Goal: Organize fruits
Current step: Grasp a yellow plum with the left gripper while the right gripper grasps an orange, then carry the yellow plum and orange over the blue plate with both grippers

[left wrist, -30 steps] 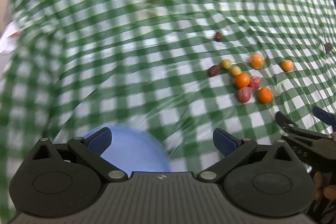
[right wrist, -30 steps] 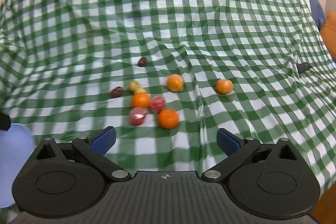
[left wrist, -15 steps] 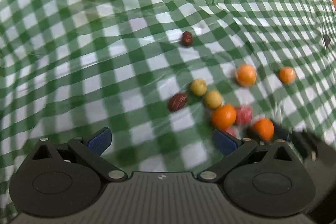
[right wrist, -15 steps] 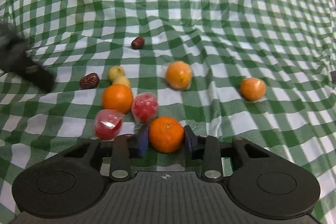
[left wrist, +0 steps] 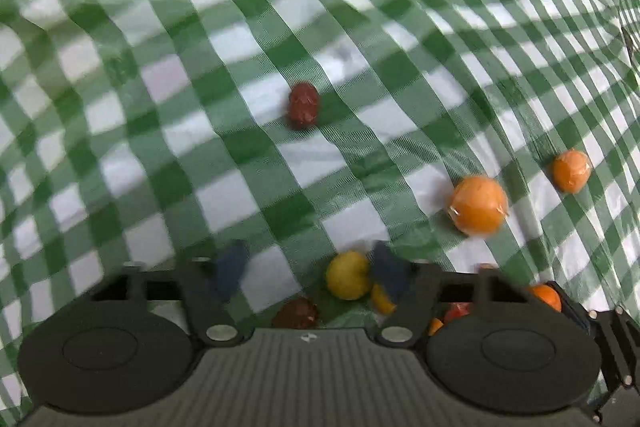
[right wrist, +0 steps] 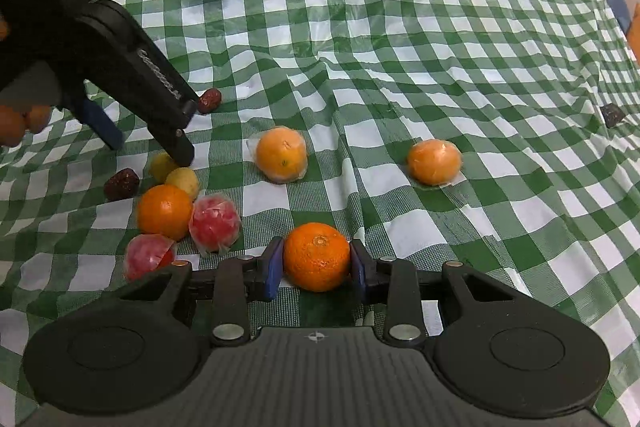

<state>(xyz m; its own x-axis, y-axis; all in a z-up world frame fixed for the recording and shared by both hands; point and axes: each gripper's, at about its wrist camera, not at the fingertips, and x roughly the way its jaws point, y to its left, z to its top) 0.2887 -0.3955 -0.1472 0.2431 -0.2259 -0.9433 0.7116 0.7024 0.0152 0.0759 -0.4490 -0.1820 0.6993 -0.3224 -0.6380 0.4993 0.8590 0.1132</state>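
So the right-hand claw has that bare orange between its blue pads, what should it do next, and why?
Probably lift it straight up: the right gripper has its pads pressed on both sides of the bare orange, which looks still down on the green checked cloth.

Right gripper [right wrist: 316, 269] (newly) around orange [right wrist: 317, 255]

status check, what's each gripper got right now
Right gripper shut on bare orange. Left gripper jaws just closing around yellow fruit, not gripped yet. Dark date close beside it.

Your 2 grippers, left gripper [left wrist: 306, 269] and right gripper [right wrist: 316, 269], are black ribbed plastic with blue pads [right wrist: 274, 269] and silver pivot screws [right wrist: 229, 330].
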